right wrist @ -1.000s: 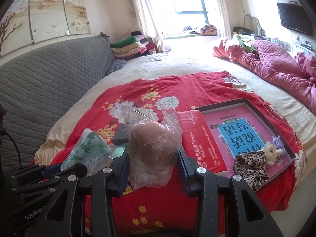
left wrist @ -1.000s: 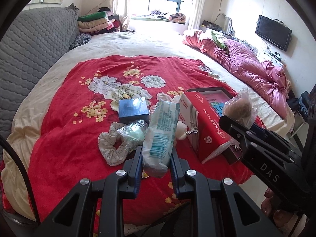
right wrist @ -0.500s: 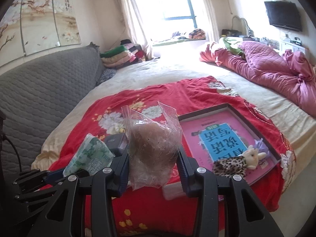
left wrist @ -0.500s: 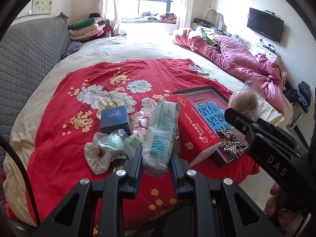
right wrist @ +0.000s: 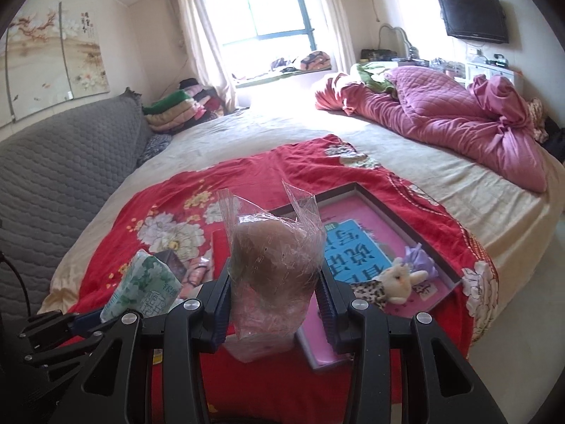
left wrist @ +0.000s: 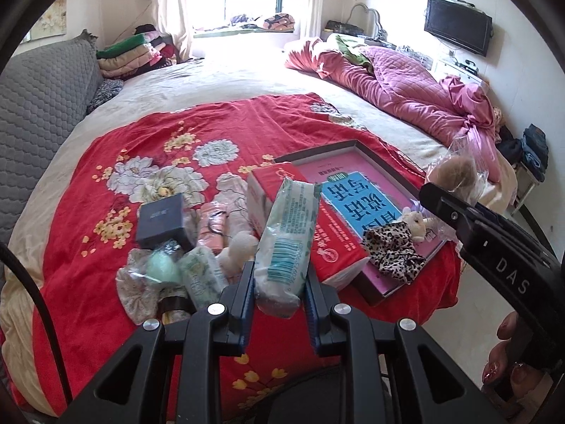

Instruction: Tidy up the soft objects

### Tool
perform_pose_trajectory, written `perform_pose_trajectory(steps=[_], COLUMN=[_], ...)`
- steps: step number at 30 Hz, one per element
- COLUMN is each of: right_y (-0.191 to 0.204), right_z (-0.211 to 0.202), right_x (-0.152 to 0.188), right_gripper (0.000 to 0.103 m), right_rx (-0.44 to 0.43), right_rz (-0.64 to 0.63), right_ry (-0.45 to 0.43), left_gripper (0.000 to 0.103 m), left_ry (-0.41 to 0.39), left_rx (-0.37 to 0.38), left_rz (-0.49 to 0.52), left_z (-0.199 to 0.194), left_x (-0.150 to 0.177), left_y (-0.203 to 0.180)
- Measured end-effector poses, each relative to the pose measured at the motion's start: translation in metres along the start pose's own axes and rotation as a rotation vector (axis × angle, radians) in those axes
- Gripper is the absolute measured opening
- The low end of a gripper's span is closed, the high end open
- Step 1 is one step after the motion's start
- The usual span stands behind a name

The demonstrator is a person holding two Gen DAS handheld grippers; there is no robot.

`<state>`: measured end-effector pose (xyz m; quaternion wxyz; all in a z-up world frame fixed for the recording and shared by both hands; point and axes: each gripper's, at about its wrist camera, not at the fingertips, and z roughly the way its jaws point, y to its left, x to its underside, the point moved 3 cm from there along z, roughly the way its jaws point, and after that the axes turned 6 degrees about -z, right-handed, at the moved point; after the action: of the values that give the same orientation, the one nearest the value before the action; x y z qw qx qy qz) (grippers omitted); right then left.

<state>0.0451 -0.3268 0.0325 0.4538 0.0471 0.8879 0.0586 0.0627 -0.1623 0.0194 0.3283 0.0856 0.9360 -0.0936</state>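
My left gripper (left wrist: 280,282) is shut on a pale green tissue pack (left wrist: 287,236), held above the red floral blanket (left wrist: 148,134). My right gripper (right wrist: 273,289) is shut on a clear plastic bag holding a brown fluffy ball (right wrist: 275,258); bag and gripper also show at the right of the left wrist view (left wrist: 455,173). A dark-rimmed tray (left wrist: 353,146) with a pink and blue liner holds a leopard scrunchie (left wrist: 393,251) and a small white plush (left wrist: 415,221). A red box (left wrist: 335,236) leans on its left rim.
Loose items lie left of the box: a dark blue box (left wrist: 160,221), a floral scrunchie (left wrist: 136,293), green packets (left wrist: 199,275), a white pompom (left wrist: 238,243). A pink quilt (left wrist: 416,99) lies at the back right. A grey headboard (left wrist: 39,95) stands left.
Both grippers have pulled back and risen with their loads. The view has swung right, so the tray, leopard scrunchie and plush now show more fully.
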Motion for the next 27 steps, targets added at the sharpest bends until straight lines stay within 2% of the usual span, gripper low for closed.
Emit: perform_pose_trajectory(steps=[8,21,27], right_y=[-0.035,-0.132,-0.139], right_z=[0.009,0.018,0.037], right_x=[0.004,0.022,0.033], right_gripper=[0.044,0.044,0.044], right_rx=[0.032,0.155,0.141], right_rz=[0.058,0.214,0.211], right_ry=[0.016,0.043,0.106], left_gripper=[0.025,0.025,0.025], left_ry=[0.023,0.086,0.140], left_rx=[0.025,0.092,0.102], left_rz=[0.048,0.127,0.148], left_z=[0.024,0.076,0.109], left_x=[-0.009,-0.025,-0.034], left_y=[-0.033,-0.093,-0.111])
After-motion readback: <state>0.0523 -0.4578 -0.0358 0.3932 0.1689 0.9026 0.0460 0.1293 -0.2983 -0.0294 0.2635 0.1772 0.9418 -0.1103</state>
